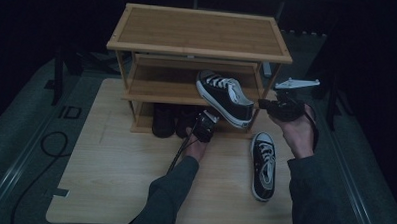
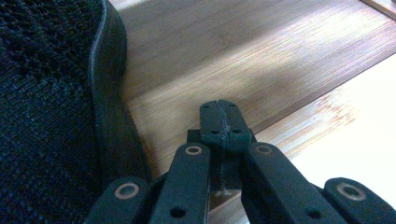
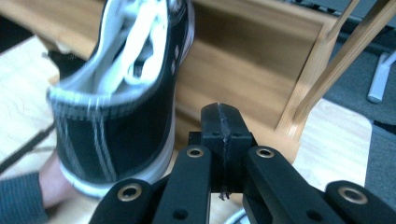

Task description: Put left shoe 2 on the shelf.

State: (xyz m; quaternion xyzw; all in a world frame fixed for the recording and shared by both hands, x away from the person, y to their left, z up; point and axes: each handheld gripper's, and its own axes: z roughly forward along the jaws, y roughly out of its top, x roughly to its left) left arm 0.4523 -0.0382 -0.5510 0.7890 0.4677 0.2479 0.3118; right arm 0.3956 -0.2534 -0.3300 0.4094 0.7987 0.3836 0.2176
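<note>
A black-and-white sneaker lies tilted on the middle shelf of a bamboo shoe rack, its heel jutting past the front edge. My left gripper sits just below that heel; whether they touch I cannot tell. In the left gripper view its jaws are shut on nothing, over a shelf board beside a dark knit shoe. My right gripper hovers just right of the sneaker, apart from it. The right gripper view shows it shut and empty, with the sneaker's heel to its left.
The matching sneaker lies on the wooden table in front of the rack's right side. Two dark shoes stand on the bottom shelf. The rack's right post is close to my right gripper. A black cable loops left of the table.
</note>
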